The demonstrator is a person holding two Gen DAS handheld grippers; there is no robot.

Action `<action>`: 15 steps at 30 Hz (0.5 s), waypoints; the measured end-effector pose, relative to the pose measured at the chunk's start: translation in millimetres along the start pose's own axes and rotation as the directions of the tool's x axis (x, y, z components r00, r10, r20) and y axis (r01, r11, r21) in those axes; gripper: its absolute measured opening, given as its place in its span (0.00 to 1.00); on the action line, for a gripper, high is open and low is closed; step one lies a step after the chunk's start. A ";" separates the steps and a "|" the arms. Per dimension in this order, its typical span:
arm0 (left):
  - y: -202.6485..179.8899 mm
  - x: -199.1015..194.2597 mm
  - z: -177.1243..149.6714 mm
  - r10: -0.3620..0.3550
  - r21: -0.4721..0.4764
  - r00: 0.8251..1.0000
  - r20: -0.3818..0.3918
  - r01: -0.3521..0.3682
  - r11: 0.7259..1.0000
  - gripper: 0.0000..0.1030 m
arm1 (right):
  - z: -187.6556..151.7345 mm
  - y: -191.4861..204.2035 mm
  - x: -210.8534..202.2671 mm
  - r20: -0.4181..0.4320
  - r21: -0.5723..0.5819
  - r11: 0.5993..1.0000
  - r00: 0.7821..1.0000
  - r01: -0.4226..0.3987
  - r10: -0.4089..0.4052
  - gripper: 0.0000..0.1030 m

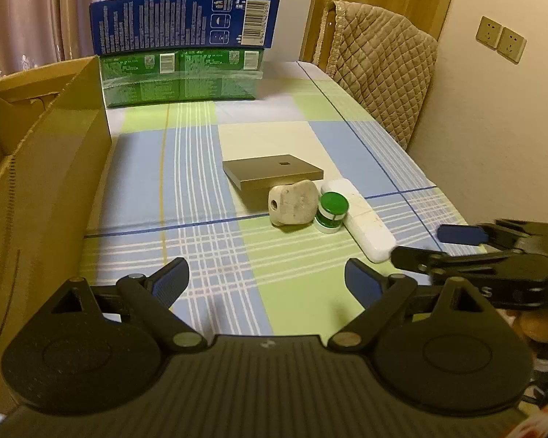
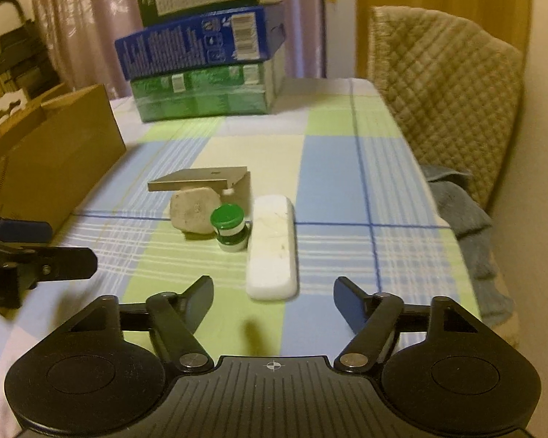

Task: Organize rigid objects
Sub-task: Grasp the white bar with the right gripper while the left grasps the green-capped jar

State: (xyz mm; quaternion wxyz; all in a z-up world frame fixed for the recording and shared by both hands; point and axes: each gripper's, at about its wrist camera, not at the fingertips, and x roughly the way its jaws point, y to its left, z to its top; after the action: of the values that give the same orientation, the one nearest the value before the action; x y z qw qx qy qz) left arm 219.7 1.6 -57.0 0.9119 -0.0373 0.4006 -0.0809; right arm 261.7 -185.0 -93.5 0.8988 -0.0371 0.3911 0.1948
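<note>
Several small objects sit together mid-table: a flat grey metal block [image 1: 274, 173] [image 2: 201, 179], a beige stone with a hole [image 1: 293, 202] [image 2: 193, 211], a green-capped small jar [image 1: 331, 211] [image 2: 229, 228], and a long white bar [image 1: 361, 219] [image 2: 273, 246]. My left gripper [image 1: 266, 279] is open and empty, low over the cloth in front of them. My right gripper [image 2: 274, 294] is open and empty, just short of the white bar's near end. It also shows at the right of the left wrist view [image 1: 423, 246].
An open cardboard box [image 1: 36, 168] [image 2: 54, 146] stands along the left. Stacked green and blue cartons [image 1: 182, 43] [image 2: 204, 65] stand at the far end. A chair with a quilted cover [image 1: 383, 73] [image 2: 445, 91] is at the right edge, beside a blue-grey cloth [image 2: 471, 226].
</note>
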 end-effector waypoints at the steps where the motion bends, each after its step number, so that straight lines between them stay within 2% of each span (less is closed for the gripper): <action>1: 1.4 3.6 0.5 0.000 -0.001 1.000 0.000 0.000 1.000 0.87 | 2.3 0.3 7.6 -0.004 -0.008 1.000 1.000 -0.008 0.007 0.64; 3: 3.7 8.8 1.1 0.001 -0.005 1.000 -0.001 -0.001 1.000 0.87 | 5.9 2.8 20.9 -0.010 -0.036 0.999 1.000 -0.016 0.016 0.63; 9: 10.7 17.2 -2.9 -0.026 -0.035 1.000 0.003 0.026 0.999 0.87 | 11.1 4.3 54.9 -0.036 -0.089 0.996 0.999 0.030 -0.034 0.52; 12: 13.6 19.3 -6.7 -0.019 -0.035 1.000 -0.002 0.019 0.999 0.87 | 12.9 4.6 59.9 -0.022 -0.092 0.995 0.999 0.031 -0.033 0.45; 13: 15.1 20.1 -8.3 -0.022 -0.037 1.000 -0.003 0.022 0.999 0.87 | 13.2 6.3 59.3 -0.022 -0.098 0.995 0.999 0.026 -0.028 0.37; 15: 17.3 21.2 -11.5 -0.021 -0.038 1.000 -0.008 0.021 0.999 0.87 | 11.5 10.7 56.7 -0.036 -0.113 0.993 0.999 0.018 -0.022 0.37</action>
State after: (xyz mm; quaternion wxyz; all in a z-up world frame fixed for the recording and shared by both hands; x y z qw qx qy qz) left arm 227.4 14.8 -82.5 0.9084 -0.0584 0.4055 -0.0831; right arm 300.6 -154.4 -125.3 0.8898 -0.0953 0.3955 0.2068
